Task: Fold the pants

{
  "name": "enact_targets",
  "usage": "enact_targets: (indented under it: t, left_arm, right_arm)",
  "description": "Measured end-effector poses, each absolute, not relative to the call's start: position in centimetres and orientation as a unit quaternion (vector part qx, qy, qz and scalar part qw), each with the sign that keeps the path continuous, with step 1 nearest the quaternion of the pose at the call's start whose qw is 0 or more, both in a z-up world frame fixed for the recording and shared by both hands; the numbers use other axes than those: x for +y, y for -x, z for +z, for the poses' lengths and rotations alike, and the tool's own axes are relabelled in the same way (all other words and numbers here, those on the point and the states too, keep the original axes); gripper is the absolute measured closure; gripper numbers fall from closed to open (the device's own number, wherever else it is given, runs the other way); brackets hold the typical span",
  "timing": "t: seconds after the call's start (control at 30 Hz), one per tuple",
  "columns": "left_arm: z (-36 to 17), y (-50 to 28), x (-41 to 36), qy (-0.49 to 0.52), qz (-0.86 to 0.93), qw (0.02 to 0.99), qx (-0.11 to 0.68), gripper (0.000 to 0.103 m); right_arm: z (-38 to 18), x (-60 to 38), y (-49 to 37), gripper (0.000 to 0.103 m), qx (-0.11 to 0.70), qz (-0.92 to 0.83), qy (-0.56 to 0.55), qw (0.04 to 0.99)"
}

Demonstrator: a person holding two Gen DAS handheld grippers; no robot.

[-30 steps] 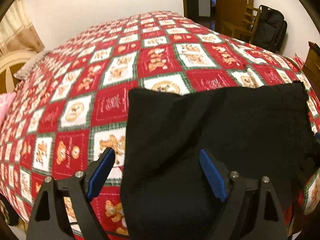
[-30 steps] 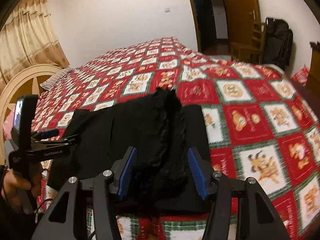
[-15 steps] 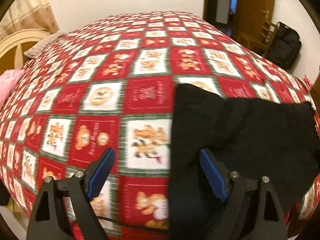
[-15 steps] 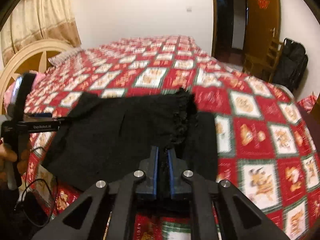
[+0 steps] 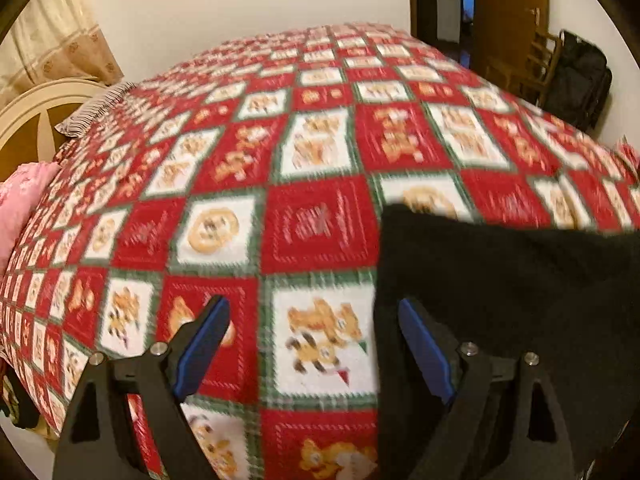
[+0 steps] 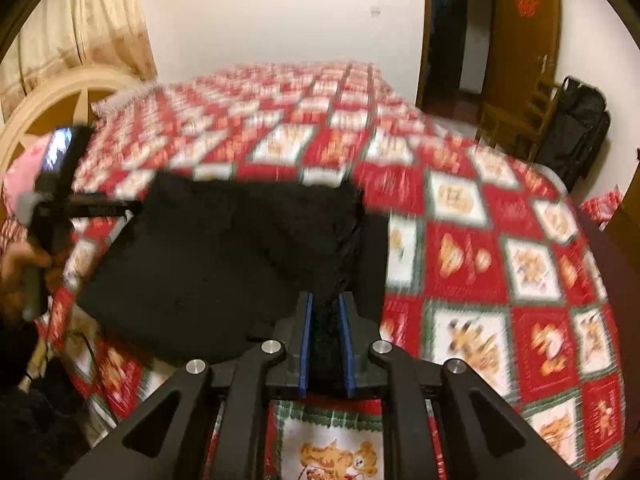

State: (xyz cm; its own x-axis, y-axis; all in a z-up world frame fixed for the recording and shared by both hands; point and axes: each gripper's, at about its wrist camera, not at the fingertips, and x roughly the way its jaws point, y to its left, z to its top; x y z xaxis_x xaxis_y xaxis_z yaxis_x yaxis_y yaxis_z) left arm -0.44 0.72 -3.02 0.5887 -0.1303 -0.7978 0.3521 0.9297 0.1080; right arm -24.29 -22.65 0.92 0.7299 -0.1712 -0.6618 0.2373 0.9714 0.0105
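Black pants [image 6: 224,256] lie folded near the front edge of a bed with a red, white and green patchwork cover [image 6: 500,240]. My right gripper [image 6: 323,312] is shut on the near right edge of the pants, black cloth bunched between its blue pads. In the left wrist view the pants [image 5: 512,300] fill the lower right. My left gripper [image 5: 312,320] is open over the bedcover [image 5: 320,220], just left of the pants' left edge, holding nothing. It also shows in the right wrist view [image 6: 56,200], held in a hand beside the pants' left end.
A cream headboard [image 6: 52,104] and a pink pillow [image 5: 20,200] are at the left. A wooden chair [image 6: 516,120] and a black bag [image 6: 576,132] stand by the door at the right. Curtains [image 6: 80,24] hang at the back left.
My right gripper closed on the pants' edge and keeps hold. My left gripper swung left, so the pants' left edge went from between its fingers to beside the right finger.
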Motion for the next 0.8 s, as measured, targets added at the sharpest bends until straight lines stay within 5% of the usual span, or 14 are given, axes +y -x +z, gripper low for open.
enact_targets:
  t: [0.17, 0.4, 0.5, 0.8]
  left_arm:
    - [-1.2, -1.3, -1.0, -0.123, -0.142, 0.893, 0.408, 0.014]
    - [-4.8, -5.1, -3.0, -0.123, -0.069, 0.886, 0.442, 0.014]
    - [-5.6, -6.0, -3.5, -0.144, -0.032, 0.884, 0.444, 0.014]
    - [-5.5, -8.5, -1.8, -0.091, -0.032, 0.873, 0.477, 0.015]
  right_arm:
    - [2.7, -22.2, 19.0, 0.089, 0.313, -0.072, -0.032, 0.946]
    - [-3.9, -22.3, 11.4, 0.094, 0.417, -0.107, 0.027, 0.902]
    - [-5.0, -25.0, 11.0, 0.103, 0.425, -0.118, -0.036, 0.897]
    - [-4.7, -26.5, 10.7, 0.103, 0.404, -0.106, -0.078, 0.905]
